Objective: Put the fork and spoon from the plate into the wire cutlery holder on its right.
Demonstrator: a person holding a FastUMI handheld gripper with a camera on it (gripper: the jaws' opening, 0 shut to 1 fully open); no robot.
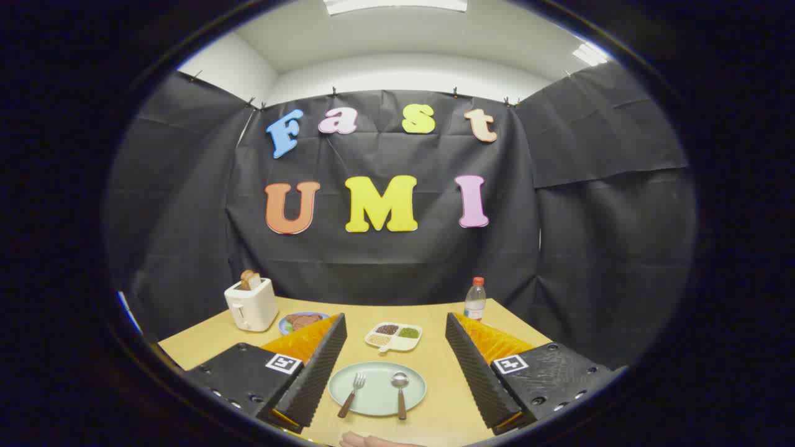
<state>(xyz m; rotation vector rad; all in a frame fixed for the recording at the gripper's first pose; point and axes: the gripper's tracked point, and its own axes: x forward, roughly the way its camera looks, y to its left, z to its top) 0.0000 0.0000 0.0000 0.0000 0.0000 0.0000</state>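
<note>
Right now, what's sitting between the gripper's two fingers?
In the gripper view, the open gripper frames a green plate carrying a fork and a spoon.

Gripper (395, 366) fingers spread wide apart, holding nothing; bare hand (372, 441) just below them

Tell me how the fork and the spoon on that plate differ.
The fork ends in prongs, while the spoon ends in a rounded bowl. The fork lies tilted, its handle angled away from the spoon, which lies nearly straight. Both have brown handles and metal heads pointing away from the tool, and both rest side by side on the pale green plate, between the tool's open fingers.
</note>
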